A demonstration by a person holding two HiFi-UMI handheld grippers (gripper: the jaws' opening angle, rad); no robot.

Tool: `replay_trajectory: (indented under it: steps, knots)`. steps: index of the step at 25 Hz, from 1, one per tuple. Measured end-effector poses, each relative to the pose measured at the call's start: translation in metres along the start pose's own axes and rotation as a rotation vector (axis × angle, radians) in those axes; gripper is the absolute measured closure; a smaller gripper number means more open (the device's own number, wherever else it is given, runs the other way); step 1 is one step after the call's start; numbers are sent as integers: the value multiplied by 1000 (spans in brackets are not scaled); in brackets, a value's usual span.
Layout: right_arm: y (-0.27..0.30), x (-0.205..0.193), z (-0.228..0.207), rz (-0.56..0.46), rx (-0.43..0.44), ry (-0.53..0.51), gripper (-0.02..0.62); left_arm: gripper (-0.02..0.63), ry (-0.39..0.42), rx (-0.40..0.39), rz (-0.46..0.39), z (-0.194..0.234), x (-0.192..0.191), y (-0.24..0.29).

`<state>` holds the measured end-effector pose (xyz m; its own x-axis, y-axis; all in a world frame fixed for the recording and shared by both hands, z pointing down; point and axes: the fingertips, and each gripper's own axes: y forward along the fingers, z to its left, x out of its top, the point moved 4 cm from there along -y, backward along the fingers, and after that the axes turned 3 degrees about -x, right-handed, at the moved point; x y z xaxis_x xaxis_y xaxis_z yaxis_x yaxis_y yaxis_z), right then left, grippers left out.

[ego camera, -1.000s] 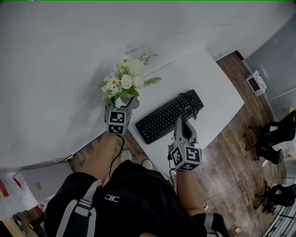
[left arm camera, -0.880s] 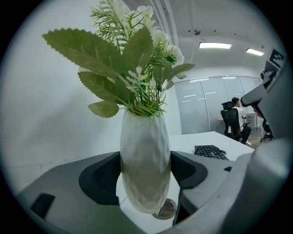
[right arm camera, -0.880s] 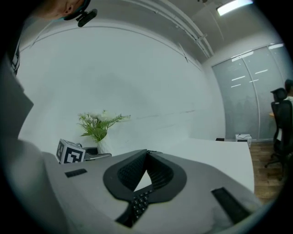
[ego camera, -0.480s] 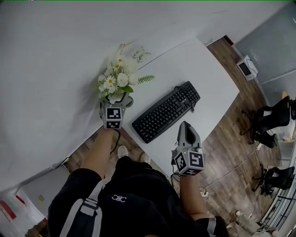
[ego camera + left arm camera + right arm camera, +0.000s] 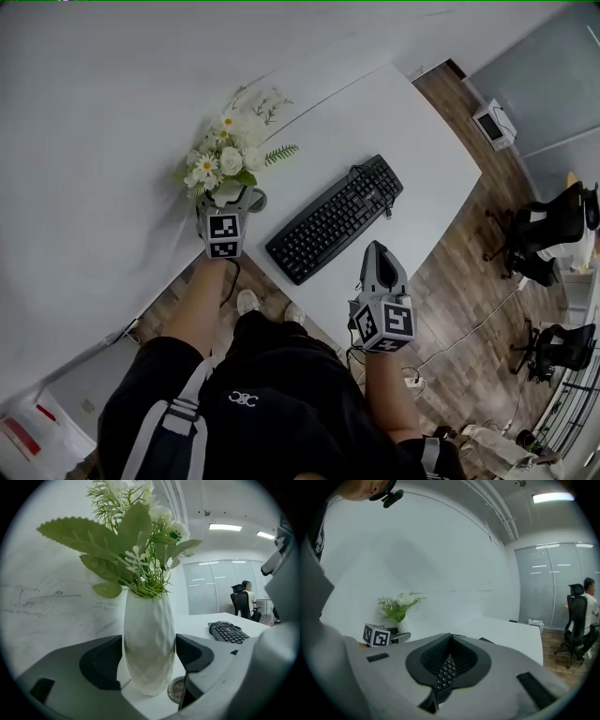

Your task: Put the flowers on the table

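The left gripper [image 5: 228,198] clamps a white faceted vase [image 5: 149,639] of white flowers [image 5: 228,157] with green leaves, seemingly resting on the table [image 5: 394,112]. The right gripper [image 5: 378,255] is closed and empty.

No legible text or numbers.

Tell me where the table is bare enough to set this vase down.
Widest bare patch: the table between the keyboard and the wall, just beyond the vase in the left gripper. The far end past the keyboard is also free. The near edge is tight: keyboard and right gripper.
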<state>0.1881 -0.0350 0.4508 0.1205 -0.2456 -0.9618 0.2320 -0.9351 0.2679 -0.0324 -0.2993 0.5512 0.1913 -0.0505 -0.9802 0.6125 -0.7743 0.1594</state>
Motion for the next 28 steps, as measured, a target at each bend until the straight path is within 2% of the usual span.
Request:
replay_trajectory:
  steps: [2, 7, 9, 13, 15, 20, 25, 28]
  knots:
    - [5, 0, 1, -6, 2, 3, 591, 207, -13, 19, 3, 2, 0, -2]
    - [8, 10, 15, -31, 50, 14, 591, 209, -20, 76, 27, 2, 9, -33]
    - [6, 17, 22, -54, 80, 17, 591, 305, -39, 104, 31, 0, 15, -53]
    - [31, 20, 36, -90, 139, 28, 591, 604, -60, 197, 73, 0, 18, -72]
    - [47, 17, 44, -102, 171, 44, 591, 605, -58, 224, 99, -1, 20, -78]
    - [84, 13, 71, -128, 253, 82, 591, 605, -68, 233, 109, 4, 39, -86]
    - [112, 7, 94, -142, 321, 52, 591, 604, -62, 192, 96, 2, 62, -85]
    - [119, 5, 110, -137, 371, 20, 592, 606, -62, 198, 87, 1, 69, -91]
